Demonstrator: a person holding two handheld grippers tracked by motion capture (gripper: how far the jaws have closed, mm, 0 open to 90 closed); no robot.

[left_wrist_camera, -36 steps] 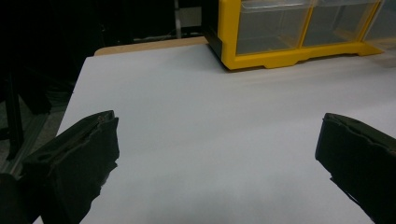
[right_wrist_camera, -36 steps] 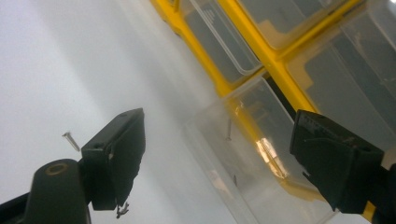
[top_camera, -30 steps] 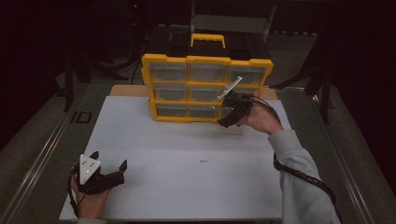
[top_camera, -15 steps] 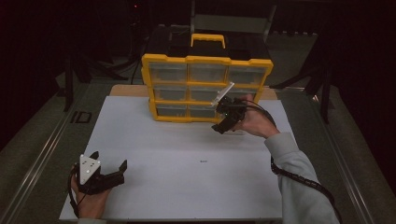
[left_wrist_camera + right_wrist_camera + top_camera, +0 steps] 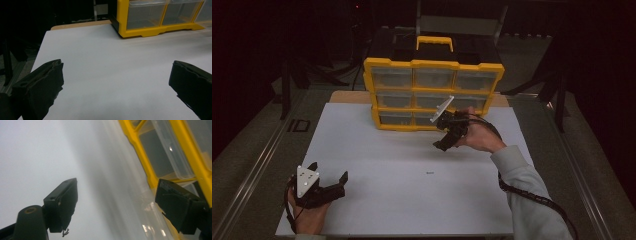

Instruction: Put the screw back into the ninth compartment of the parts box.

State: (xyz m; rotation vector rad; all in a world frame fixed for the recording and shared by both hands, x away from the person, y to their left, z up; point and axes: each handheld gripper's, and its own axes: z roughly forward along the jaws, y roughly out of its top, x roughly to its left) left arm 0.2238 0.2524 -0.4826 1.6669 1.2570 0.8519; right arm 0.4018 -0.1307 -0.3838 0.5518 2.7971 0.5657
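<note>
Now the right gripper (image 5: 447,140) hangs wide open and empty just in front of the yellow drawer box (image 5: 432,70), whose drawers look too dim to see inside. The left gripper (image 5: 329,187) rests open on the white board (image 5: 412,200), holding nothing.

Left gripper (image 5: 329,190): lying low near the person's body, jaws gaping wide, gripping nothing | Right gripper (image 5: 447,137): reaching forward on an outstretched arm, tilting downward, jaws spreading apart, gripping nothing
</note>
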